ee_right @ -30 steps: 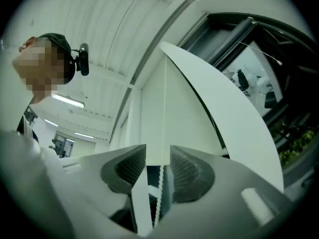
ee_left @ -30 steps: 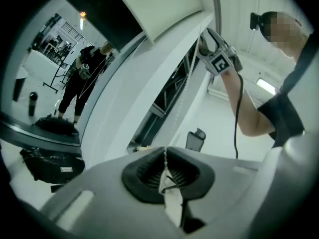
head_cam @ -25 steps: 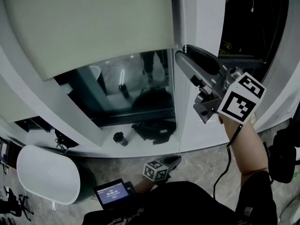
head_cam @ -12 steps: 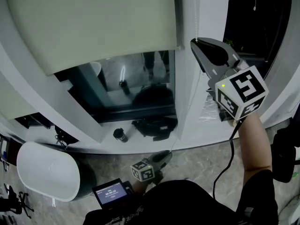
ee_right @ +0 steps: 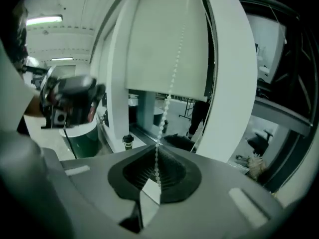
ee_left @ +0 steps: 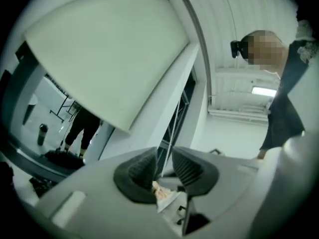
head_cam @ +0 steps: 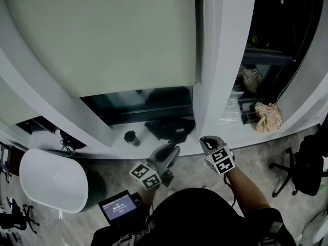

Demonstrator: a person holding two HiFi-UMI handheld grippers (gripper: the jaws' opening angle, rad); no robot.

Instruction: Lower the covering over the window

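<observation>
Just closed tight, with ribbed dark pads of right gripper [ee_right: 158,169], on bead chain [ee_right: 172,83]: judged thin, light, slippery, best pinched between beads and drawn steadily. Just opened at left gripper [ee_left: 163,166], loosely round a thin strand, untouching. Beyond, hung low over dark window glass [head_cam: 138,104] as pale matte roller blind [head_cam: 113,35], probably light, flexible.

Cool indoor light, dim toward the right.
Ceiling strip lights [ee_right: 44,20] at the far left cast soft, even light on the pale blind [head_cam: 113,35]. The window glass [head_cam: 138,99] below it is dark with faint reflections, and the far right falls to black. Both gripper views bend strongly and darken at their round edges. The bead chain [ee_right: 164,105] reads crisp, the near foreground soft.
</observation>
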